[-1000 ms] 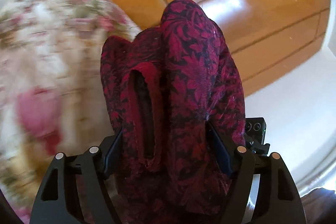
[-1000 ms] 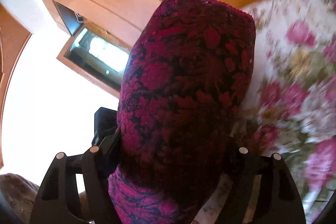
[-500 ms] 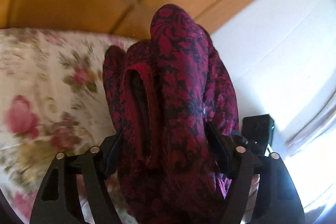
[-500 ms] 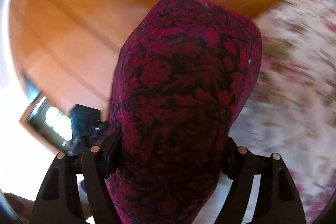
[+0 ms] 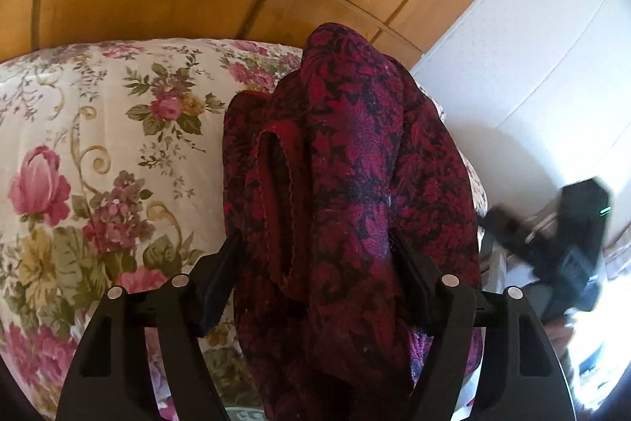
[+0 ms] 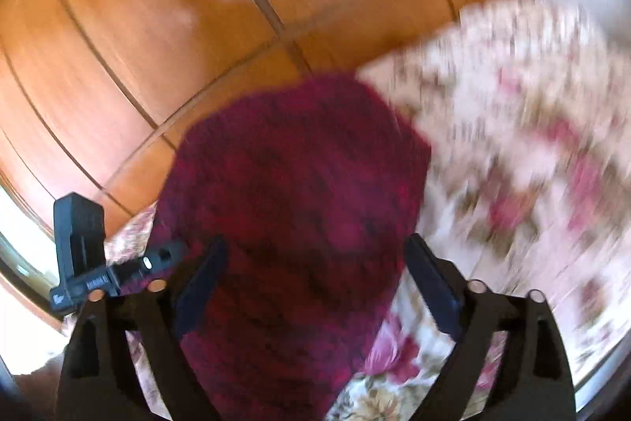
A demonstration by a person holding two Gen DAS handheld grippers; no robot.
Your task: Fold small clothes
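Left hand-held gripper clenched on dark red patterned garment — bunched, above floral bedspread. Right hand-held gripper grasps it too — view blurred.

The right wrist view is motion-blurred, smearing the red garment and floral bedspread patterns.

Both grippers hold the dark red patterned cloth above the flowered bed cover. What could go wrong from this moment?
1. The dark red cloth sits bunched between the left gripper fingers, so the fold may come out uneven.
2. In the right gripper, its right finger seems apart from the cloth; the grip may slip.
3. The right view is blurred, suggesting fast motion that could pull the cloth loose over the bed cover.
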